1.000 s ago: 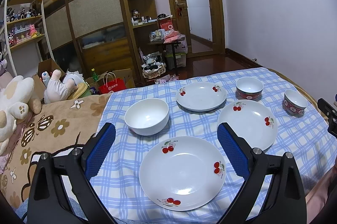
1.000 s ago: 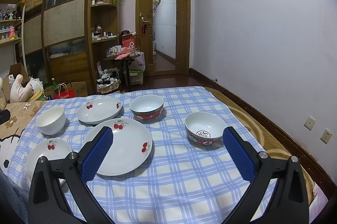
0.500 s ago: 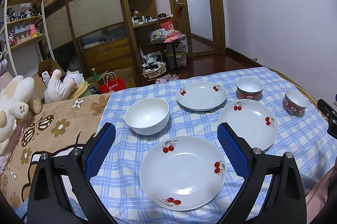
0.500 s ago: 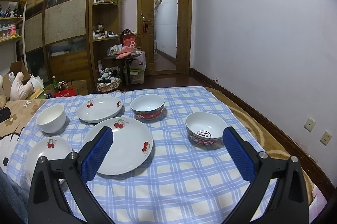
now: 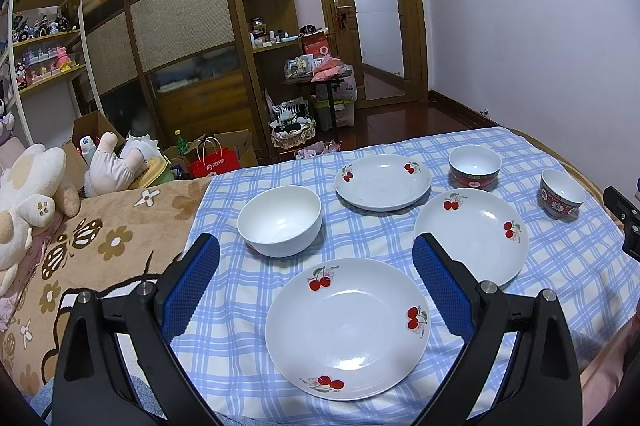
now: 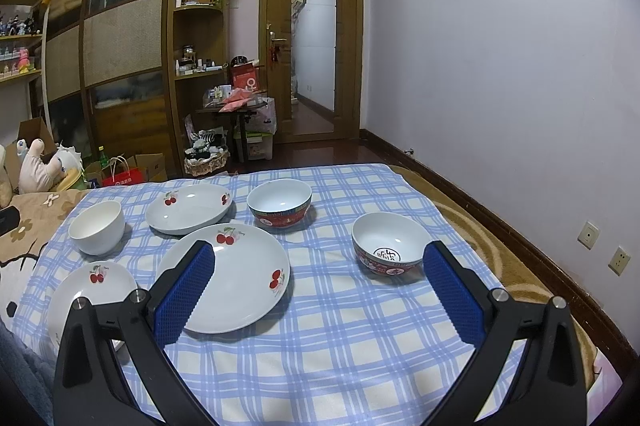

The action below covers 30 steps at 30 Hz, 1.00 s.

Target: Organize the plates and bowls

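A blue checked cloth [image 5: 360, 234] carried three cherry plates, one [image 5: 347, 329] at its near edge beneath the left gripper [image 5: 316, 282], whose jaws stood wide apart, holding nothing. The right gripper [image 6: 320, 290] likewise gaped empty beside a red-patterned bowl [image 6: 391, 243] toward the right edge.

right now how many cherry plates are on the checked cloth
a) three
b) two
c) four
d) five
a) Three: the near plate between the left gripper's open fingers, the middle plate, and the far plate. The rest of the dishes are bowls, one plain white bowl and two red-patterned ones.
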Each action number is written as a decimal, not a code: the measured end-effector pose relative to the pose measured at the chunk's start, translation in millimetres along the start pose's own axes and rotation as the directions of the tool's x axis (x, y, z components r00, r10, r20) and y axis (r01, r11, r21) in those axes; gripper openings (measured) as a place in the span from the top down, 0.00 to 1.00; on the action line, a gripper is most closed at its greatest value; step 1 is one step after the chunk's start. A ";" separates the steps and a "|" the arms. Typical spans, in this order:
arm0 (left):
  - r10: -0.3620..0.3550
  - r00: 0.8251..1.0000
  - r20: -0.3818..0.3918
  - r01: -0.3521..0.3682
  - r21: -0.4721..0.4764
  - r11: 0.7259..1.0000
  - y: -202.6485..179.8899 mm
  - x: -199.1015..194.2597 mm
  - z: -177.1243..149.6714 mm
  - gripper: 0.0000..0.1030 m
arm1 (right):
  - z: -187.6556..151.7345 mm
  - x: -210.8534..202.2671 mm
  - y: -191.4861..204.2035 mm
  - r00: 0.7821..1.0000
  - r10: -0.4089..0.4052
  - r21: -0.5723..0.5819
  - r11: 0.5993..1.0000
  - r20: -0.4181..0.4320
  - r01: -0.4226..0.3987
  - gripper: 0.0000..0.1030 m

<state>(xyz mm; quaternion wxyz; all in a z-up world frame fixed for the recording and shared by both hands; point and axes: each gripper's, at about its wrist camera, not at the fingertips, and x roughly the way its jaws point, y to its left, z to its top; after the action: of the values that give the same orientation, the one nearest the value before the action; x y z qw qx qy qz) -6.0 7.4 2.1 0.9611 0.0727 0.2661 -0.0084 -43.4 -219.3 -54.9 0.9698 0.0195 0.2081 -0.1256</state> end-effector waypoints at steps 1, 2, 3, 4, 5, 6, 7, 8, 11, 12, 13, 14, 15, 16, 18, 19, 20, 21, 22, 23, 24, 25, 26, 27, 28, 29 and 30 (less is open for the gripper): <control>-0.001 1.000 0.000 0.001 0.000 1.000 -0.4 0.0 0.1 0.07 | 0.1 0.4 -0.1 1.000 0.000 0.000 1.000 -0.001 0.000 0.00; -0.001 1.000 0.001 0.001 0.000 1.000 -0.9 0.0 0.1 0.07 | 0.2 0.4 -0.1 1.000 0.000 0.000 1.000 -0.002 0.000 0.00; -0.001 1.000 0.001 0.001 -0.001 1.000 0.1 -0.6 -0.2 0.07 | 0.1 0.3 -0.1 1.000 -0.001 0.001 1.000 -0.001 0.001 0.00; -0.002 1.000 0.002 0.002 0.000 1.000 -0.9 0.1 0.1 0.07 | 0.1 0.4 -0.2 1.000 0.000 0.001 1.000 -0.001 0.000 0.00; -0.002 1.000 0.002 0.002 0.000 1.000 -1.0 0.1 0.2 0.07 | 0.1 0.4 -0.3 1.000 0.000 0.001 1.000 -0.002 0.000 0.00; -0.002 1.000 0.002 0.002 0.001 1.000 -0.1 -0.4 -0.2 0.07 | 0.0 -0.3 -0.1 1.000 -0.001 0.001 1.000 -0.001 0.001 0.00; -0.002 1.000 0.001 0.002 0.001 1.000 0.0 -0.1 -0.1 0.07 | -0.9 2.8 -1.2 1.000 -0.001 0.002 1.000 -0.001 0.001 0.00; -0.001 1.000 0.001 0.001 0.001 1.000 -1.0 0.1 0.4 0.07 | -1.3 2.4 -0.8 1.000 -0.001 0.002 1.000 -0.001 0.001 0.00; -0.003 1.000 0.001 0.003 0.001 1.000 -0.2 -0.4 0.1 0.07 | -0.9 2.0 -0.9 1.000 -0.001 0.001 1.000 -0.001 0.001 0.00; -0.003 1.000 0.002 0.003 0.002 1.000 -0.5 -0.3 0.1 0.07 | -0.7 1.9 -1.1 1.000 -0.002 0.001 1.000 -0.001 0.002 0.00; -0.006 1.000 0.002 0.006 0.002 1.000 -0.4 -0.3 0.2 0.07 | -0.5 1.9 -1.2 1.000 -0.003 0.002 1.000 -0.002 0.003 0.00; -0.009 1.000 0.001 0.009 0.002 1.000 -1.7 1.4 -1.0 0.07 | -0.5 2.8 -1.7 1.000 -0.004 0.003 1.000 -0.003 0.004 0.00; -0.013 1.000 -0.007 0.013 0.002 1.000 -0.7 1.6 -1.4 0.07 | -0.7 2.7 -1.8 1.000 0.000 0.005 1.000 -0.003 0.000 0.00; -0.013 1.000 -0.012 0.013 0.001 1.000 0.4 1.6 -1.7 0.07 | -0.5 2.9 -1.6 1.000 -0.002 0.003 1.000 -0.004 0.002 0.00; -0.020 1.000 -0.014 0.020 0.001 1.000 1.7 0.2 -2.4 0.07 | 2.8 0.1 -0.7 1.000 -0.006 0.008 1.000 -0.005 0.006 0.00; -0.025 1.000 -0.016 0.025 0.002 1.000 3.2 -0.2 -3.1 0.07 | 3.3 -0.6 -0.9 1.000 -0.005 0.014 1.000 -0.003 0.005 0.00; -0.026 0.999 -0.019 0.026 0.003 1.000 3.2 0.7 -3.2 0.07 | 3.9 -0.7 -1.2 1.000 -0.003 0.017 1.000 -0.001 0.003 0.00; -0.026 0.999 -0.025 0.026 0.005 1.000 1.6 2.4 -2.7 0.07 | 4.7 -0.1 -0.6 1.000 -0.002 0.018 1.000 -0.003 0.002 0.00; -0.025 0.999 -0.033 0.026 0.007 1.000 0.7 4.2 -2.0 0.07 | 4.6 -0.7 -1.5 1.000 -0.005 0.019 1.000 -0.006 0.005 0.00; -0.028 0.999 -0.041 0.028 0.008 1.000 0.1 5.5 -1.2 0.07 | 5.2 -0.3 -1.7 1.000 -0.007 0.021 1.000 -0.010 0.007 0.00; -0.032 0.998 -0.050 0.033 0.011 0.999 0.7 6.1 -0.1 0.07 | 6.3 -0.5 -2.0 1.000 -0.006 0.023 1.000 -0.014 0.006 0.00; -0.034 0.998 -0.053 0.035 0.013 0.999 -2.9 6.5 3.6 0.07 | 6.4 -0.4 -2.1 1.000 -0.001 0.026 1.000 -0.010 0.001 0.00; -0.038 0.997 -0.062 0.038 0.008 0.999 -3.4 6.7 6.4 0.07 | 8.0 -0.4 -1.6 1.000 0.005 0.028 1.000 -0.011 -0.004 0.00; -0.044 0.997 -0.068 0.044 0.003 0.999 -4.4 7.5 9.2 0.07 | 9.7 -0.1 -3.0 1.000 0.006 0.026 1.000 -0.013 -0.005 0.00; -0.060 0.995 -0.074 0.060 -0.008 0.998 -3.8 7.8 12.4 0.07 | 12.1 0.0 -1.9 1.000 0.000 0.018 1.000 -0.011 0.000 0.00; -0.071 0.994 -0.081 0.070 -0.019 0.997 -3.4 8.7 15.7 0.07 | 14.3 1.3 -2.2 1.000 -0.005 0.012 1.000 -0.012 0.006 0.00; -0.079 0.993 -0.090 0.077 -0.026 0.997 -4.0 10.7 20.3 0.07 | 17.3 1.5 -0.9 1.000 -0.012 0.003 1.000 -0.013 0.012 0.00</control>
<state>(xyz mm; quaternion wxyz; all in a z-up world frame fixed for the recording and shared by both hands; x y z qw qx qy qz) 13.3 0.7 13.3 0.9478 0.0517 0.3122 -0.0397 -35.4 -222.1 -39.7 0.9676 0.0208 0.2144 -0.1315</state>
